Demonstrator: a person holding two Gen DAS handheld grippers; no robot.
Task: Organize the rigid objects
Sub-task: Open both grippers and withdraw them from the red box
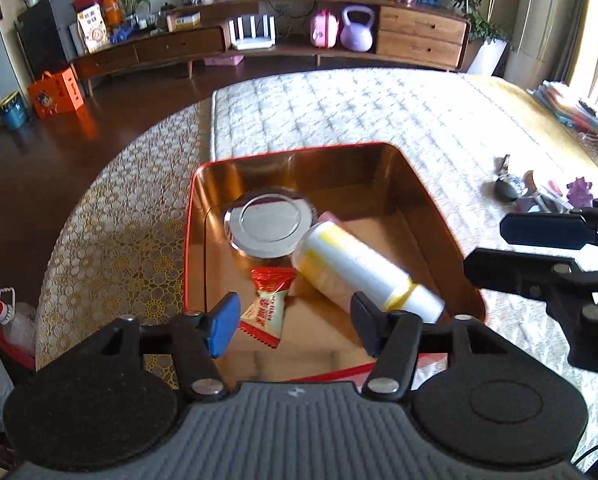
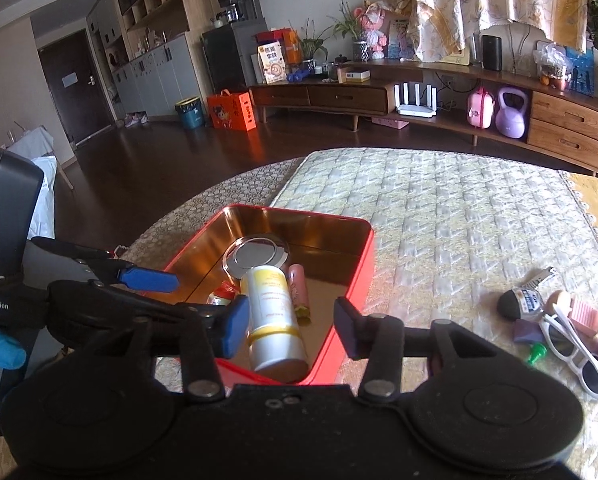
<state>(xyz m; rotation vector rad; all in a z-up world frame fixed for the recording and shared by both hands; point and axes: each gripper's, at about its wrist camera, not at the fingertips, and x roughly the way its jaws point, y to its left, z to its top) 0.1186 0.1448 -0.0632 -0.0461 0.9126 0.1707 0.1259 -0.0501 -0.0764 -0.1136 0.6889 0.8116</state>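
Both grippers, left [image 1: 295, 326] and right [image 2: 291, 326], hang empty and part-open over the tin [image 1: 455, 248]; I'd lift clear of the bottle [image 1: 363, 272], then take the sunglasses [image 2: 575, 352] by the frame.

1. Far side, you've got a long wooden TV cabinet [image 2: 379, 96] with a purple kettlebell [image 2: 510, 114] and a white router [image 2: 416, 101].
2. Far left on the floor: an orange gift box [image 2: 231, 111] beside a teal bin [image 2: 190, 112].
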